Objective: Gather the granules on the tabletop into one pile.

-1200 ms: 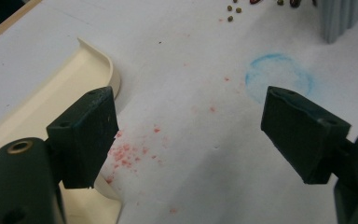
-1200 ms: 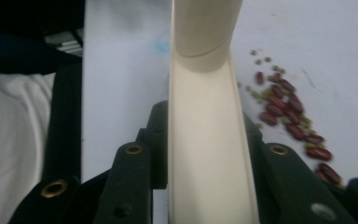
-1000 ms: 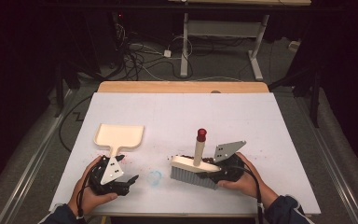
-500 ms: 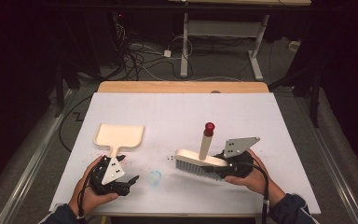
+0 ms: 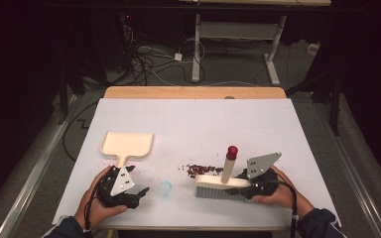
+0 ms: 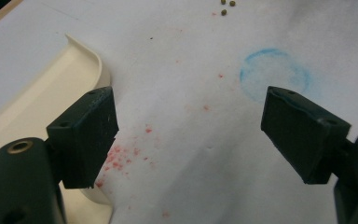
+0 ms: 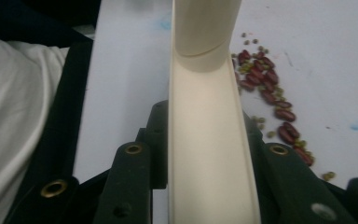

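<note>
A cream brush with a red-tipped upright handle stands bristles-down near the table's front right, and my right gripper is shut on its back. In the right gripper view the brush's cream back runs between the jaws of the right gripper. A small heap of red and green beans lies just behind the brush's left end; the same beans show beside the brush. A cream dustpan lies flat at front left. My left gripper rests open by its handle, its jaws wide over bare paper beside the dustpan's rim.
White paper covers the wooden table, whose far edge shows bare. A blue ring mark lies between the grippers, and red smudges dot the paper near the dustpan. Cables and desk legs lie on the floor beyond.
My right gripper has slid the brush to the right along the front of the table, and the beans now show behind its left end. The left gripper and the dustpan have not moved.
</note>
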Available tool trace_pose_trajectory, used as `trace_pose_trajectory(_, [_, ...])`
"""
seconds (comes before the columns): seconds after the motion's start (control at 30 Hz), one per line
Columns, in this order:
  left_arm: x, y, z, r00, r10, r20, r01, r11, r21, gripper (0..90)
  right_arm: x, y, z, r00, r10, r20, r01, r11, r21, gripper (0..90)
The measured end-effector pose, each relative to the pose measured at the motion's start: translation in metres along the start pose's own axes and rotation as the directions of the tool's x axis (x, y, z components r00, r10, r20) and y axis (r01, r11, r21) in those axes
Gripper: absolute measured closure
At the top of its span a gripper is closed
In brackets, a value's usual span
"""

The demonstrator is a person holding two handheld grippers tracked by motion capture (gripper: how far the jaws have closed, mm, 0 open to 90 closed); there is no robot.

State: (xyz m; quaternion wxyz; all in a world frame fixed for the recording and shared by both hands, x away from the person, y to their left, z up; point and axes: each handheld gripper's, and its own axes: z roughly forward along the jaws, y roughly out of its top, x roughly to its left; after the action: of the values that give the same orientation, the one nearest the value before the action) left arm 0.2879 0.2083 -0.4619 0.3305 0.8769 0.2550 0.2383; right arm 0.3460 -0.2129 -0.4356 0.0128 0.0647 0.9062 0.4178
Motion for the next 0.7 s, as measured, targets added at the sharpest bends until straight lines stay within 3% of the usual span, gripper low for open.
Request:
trace_pose_trajectory(0.17, [0.001, 0.000, 0.001, 1.0000, 0.008, -0.002, -0.008, 1.0000, 0.003, 18.1, -0.021, 0.004, 0.004, 0.9998, 0.002, 0.022, -0.002, 1.000, -0.001, 67.9])
trace_pose_trajectory(0.33, [0.000, 0.000, 0.001, 0.9999, 0.010, 0.000, -0.010, 0.9999, 0.000, 18.1, -0.029, 0.012, 0.005, 0.9973, -0.001, 0.073, 0.002, 1.000, -0.022, 68.1])
trace_pose_trajectory(0.47, [0.000, 0.000, 0.001, 0.9999, 0.012, 0.002, -0.012, 0.9999, 0.000, 18.1, -0.025, 0.015, 0.005, 0.9965, -0.001, 0.083, 0.003, 1.000, -0.027, 68.1])
trace_pose_trajectory(0.7, [0.001, 0.000, -0.001, 1.0000, -0.001, -0.004, 0.001, 1.0000, -0.004, 18.1, -0.012, 0.026, 0.005, 0.9915, 0.035, 0.125, -0.023, 0.995, -0.100, 68.2])
